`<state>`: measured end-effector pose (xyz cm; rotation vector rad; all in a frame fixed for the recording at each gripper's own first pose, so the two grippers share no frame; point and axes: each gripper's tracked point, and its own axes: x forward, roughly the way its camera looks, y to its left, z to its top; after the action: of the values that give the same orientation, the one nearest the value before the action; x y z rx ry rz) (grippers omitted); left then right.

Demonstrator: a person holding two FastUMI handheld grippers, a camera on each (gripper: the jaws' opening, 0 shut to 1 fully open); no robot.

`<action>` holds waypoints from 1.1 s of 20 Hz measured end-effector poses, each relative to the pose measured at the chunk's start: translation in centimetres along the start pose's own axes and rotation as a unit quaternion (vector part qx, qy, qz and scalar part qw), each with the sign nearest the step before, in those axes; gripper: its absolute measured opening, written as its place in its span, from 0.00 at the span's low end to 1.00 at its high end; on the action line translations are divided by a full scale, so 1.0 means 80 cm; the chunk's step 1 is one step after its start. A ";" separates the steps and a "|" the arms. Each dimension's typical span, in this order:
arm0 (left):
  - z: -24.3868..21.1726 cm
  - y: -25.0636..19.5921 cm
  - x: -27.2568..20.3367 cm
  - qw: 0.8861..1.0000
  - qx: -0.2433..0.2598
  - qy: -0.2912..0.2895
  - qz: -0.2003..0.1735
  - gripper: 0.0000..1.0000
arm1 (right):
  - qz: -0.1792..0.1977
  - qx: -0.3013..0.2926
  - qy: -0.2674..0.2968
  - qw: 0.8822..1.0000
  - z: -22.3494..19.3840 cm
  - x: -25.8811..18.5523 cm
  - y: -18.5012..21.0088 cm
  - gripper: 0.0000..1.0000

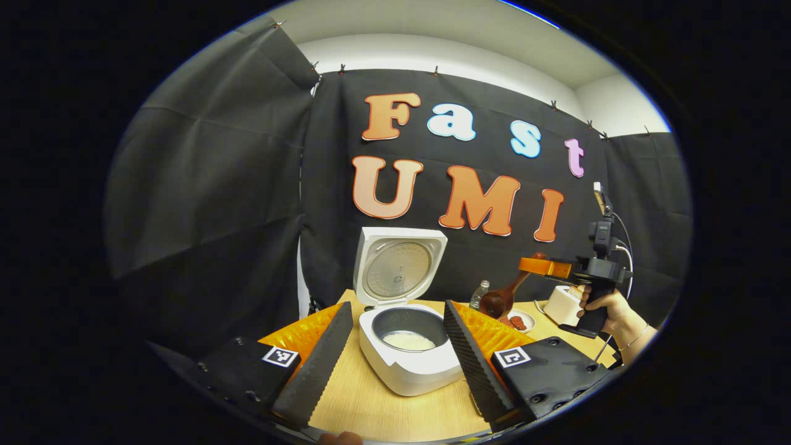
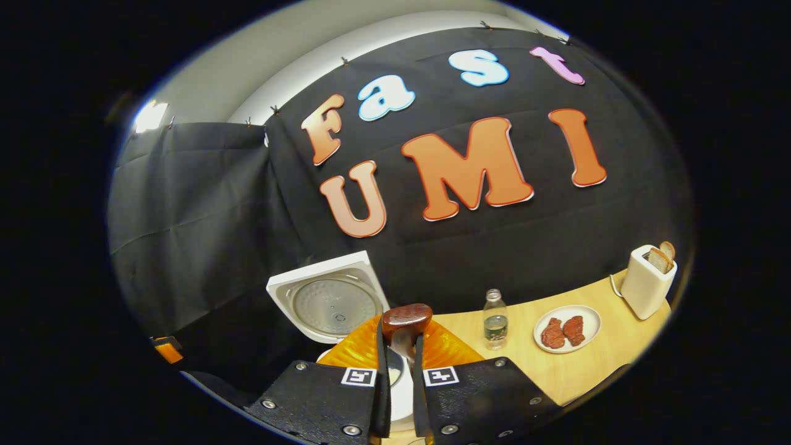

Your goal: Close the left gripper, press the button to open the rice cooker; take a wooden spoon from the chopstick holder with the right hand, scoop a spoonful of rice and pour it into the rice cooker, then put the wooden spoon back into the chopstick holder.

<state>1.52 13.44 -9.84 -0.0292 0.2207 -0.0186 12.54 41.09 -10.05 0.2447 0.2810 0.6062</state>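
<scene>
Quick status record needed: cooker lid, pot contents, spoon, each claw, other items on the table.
rice cooker: lid up
pot contents: white rice in the bottom
wooden spoon: held in the right claw, bowl hanging down, to the cooker's right
right claw: shut on the spoon handle
left claw: open, cooker between its fingers
also on table: water bottle, plate of meat, toaster with bread
</scene>
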 end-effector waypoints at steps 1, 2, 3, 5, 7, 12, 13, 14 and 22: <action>0.005 -0.003 0.003 1.000 0.000 -0.004 -0.001 0.99 | -0.012 0.007 -0.004 1.000 0.004 -0.013 -0.018 0.14; 0.009 -0.008 0.004 1.000 -0.001 -0.008 -0.003 1.00 | -0.023 0.016 -0.009 1.000 0.007 -0.024 -0.036 0.14; 0.012 -0.013 0.008 1.000 -0.003 -0.012 -0.005 0.99 | -0.035 0.024 -0.013 0.999 0.009 -0.037 -0.054 0.14; 0.018 -0.021 0.013 1.000 -0.001 -0.018 -0.006 0.99 | -0.058 0.036 -0.022 0.997 0.012 -0.065 -0.089 0.14; 0.021 -0.030 0.018 1.000 0.003 -0.024 -0.008 0.99 | -0.085 0.045 -0.031 0.995 0.011 -0.093 -0.126 0.14; 0.024 -0.062 0.026 0.999 -0.003 -0.029 -0.022 0.99 | -0.142 0.076 -0.041 0.986 -0.008 -0.156 -0.212 0.14; 0.024 -0.070 0.025 0.999 -0.005 -0.029 -0.026 0.99 | -0.151 0.081 -0.042 0.984 -0.014 -0.167 -0.228 0.14; 0.022 -0.077 0.028 0.999 -0.007 -0.028 -0.030 0.99 | -0.160 0.087 -0.040 0.982 -0.024 -0.177 -0.243 0.14; 0.006 -0.107 0.036 1.000 0.008 -0.015 -0.023 0.99 | -0.194 0.127 0.004 0.973 -0.101 -0.216 -0.305 0.14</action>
<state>4.32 4.83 -9.73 -0.0187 0.1895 -0.0655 9.10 12.66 -21.87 0.4216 0.4034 0.1820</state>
